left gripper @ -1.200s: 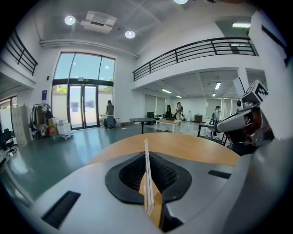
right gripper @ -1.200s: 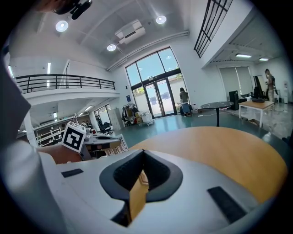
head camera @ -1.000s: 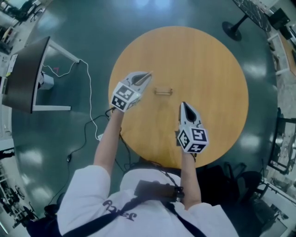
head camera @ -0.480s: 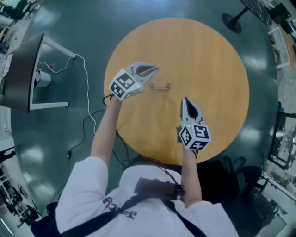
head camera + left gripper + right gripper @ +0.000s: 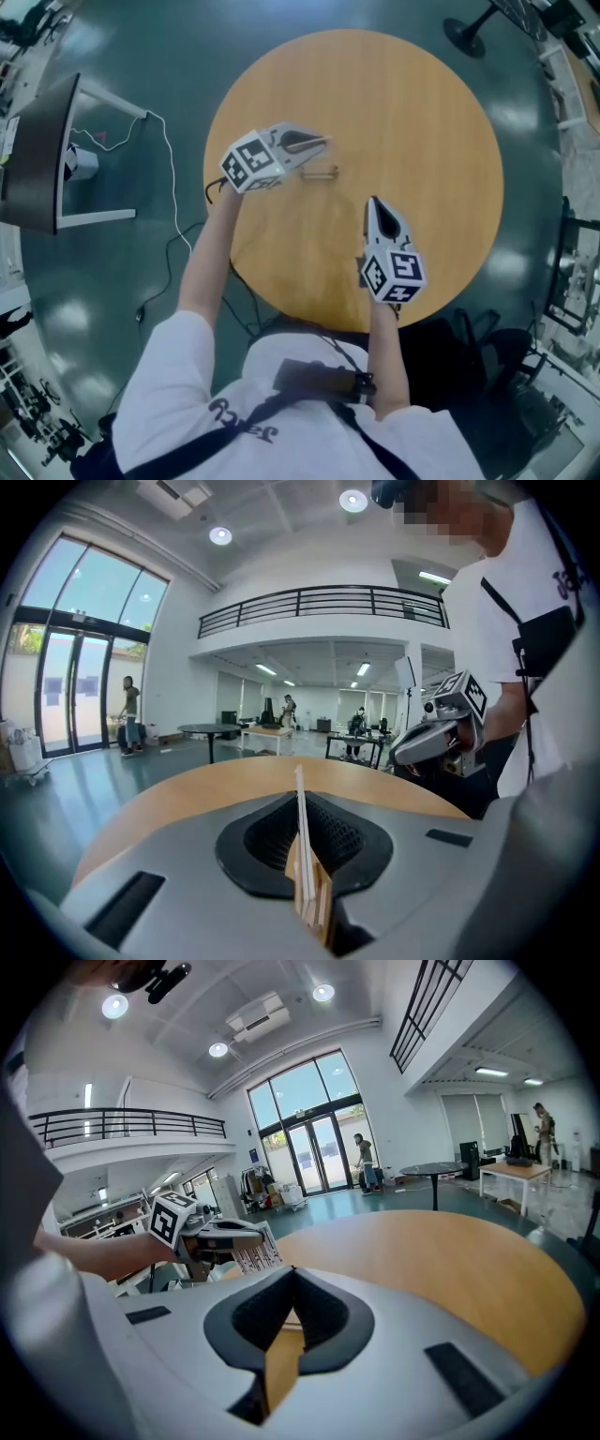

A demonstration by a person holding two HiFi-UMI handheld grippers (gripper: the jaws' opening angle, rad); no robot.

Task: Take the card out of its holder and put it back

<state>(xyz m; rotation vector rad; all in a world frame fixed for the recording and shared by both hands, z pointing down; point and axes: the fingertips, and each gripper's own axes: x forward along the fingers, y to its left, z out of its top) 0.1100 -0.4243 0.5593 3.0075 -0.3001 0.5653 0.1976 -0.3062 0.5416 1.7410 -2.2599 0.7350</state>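
One card (image 5: pixel 301 836) is pinched in the left tool (image 5: pixel 323 143) beside one holder (image 5: pixel 322 172) (the right tool (image 5: pixel 373 202) is pressed together, empty).

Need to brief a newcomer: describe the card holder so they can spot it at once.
Find the round wooden table; left of its centre, right by the tip of the left gripper, lies the card holder, a small low wooden strip. It is the only thing resting on the tabletop.

Left claw (image 5: pixel 322 143) has carried the card (image 5: pixel 255 1253) nearer the holder (image 5: pixel 322 172)
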